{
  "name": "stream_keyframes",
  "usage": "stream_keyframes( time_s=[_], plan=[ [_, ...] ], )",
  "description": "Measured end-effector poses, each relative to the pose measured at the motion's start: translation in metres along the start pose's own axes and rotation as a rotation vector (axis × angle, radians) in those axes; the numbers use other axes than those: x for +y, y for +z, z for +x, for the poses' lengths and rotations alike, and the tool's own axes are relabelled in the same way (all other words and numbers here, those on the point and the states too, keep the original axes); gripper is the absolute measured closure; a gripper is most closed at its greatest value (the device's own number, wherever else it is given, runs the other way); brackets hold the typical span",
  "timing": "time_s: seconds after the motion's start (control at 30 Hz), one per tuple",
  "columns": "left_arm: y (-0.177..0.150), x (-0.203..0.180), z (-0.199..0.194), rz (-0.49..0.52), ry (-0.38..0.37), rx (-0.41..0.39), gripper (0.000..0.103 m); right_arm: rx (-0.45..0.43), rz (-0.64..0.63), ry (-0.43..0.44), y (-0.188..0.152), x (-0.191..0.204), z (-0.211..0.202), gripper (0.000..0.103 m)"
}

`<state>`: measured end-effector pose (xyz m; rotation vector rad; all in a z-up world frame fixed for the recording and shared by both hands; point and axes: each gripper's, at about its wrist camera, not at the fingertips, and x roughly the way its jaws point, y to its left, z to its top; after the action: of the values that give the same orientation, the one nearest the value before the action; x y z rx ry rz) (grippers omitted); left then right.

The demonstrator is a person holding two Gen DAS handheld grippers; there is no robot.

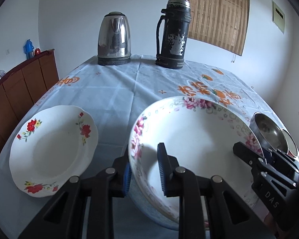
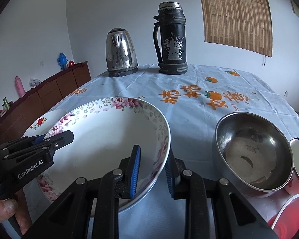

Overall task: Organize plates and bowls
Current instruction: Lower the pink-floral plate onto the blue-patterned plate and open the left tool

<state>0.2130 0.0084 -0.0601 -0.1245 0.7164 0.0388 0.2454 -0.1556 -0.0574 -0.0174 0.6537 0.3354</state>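
White porcelain, rimmed with pink peonies: the large deep plate (image 1: pixel 191 139) sits in the near middle of the desk (image 1: pixel 113 91), pinched on both sides; the left claw (image 1: pixel 144 171) grips its left rim, one blue pad inside and one outside, and the right claw (image 2: pixel 152 171) holds its right rim the same way, both narrow and closed on the porcelain. By my reckoning the step in hand is carrying this plate with two claws; whether its base touches the cloth I cannot tell. Left of it lies the smaller white scalloped plate with red flowers (image 1: pixel 53 147), apart from it; stacking would call for a level shift leftward and a gentle lowering, both claws letting go together. Just beside the big plate on the right stands the dull steel bowl (image 2: pixel 253 153), with a red container (image 2: pixel 289 215) touching or close beyond it, so little room on that side. Far back stand the steel kettle (image 1: pixel 114 41) and the worn black flask (image 1: pixel 172 33), well clear.
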Motion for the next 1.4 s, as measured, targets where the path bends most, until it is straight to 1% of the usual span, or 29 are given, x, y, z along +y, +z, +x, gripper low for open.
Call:
stream_keyframes(
  time_s=[0.2,0.6,1.4],
  plan=[
    [-0.002,0.004,0.007,-0.014,0.0,0.018,0.082,0.025,-0.013,0.003,0.001,0.002,0.005,0.077],
    [-0.008,0.004,0.01,-0.014,0.003,0.023,0.082,0.059,-0.014,-0.005,0.003,0.003,0.012,0.077],
    [-0.01,0.003,0.01,-0.009,0.004,0.023,0.082,0.069,-0.034,-0.023,0.002,0.006,0.014,0.076]
  ],
)
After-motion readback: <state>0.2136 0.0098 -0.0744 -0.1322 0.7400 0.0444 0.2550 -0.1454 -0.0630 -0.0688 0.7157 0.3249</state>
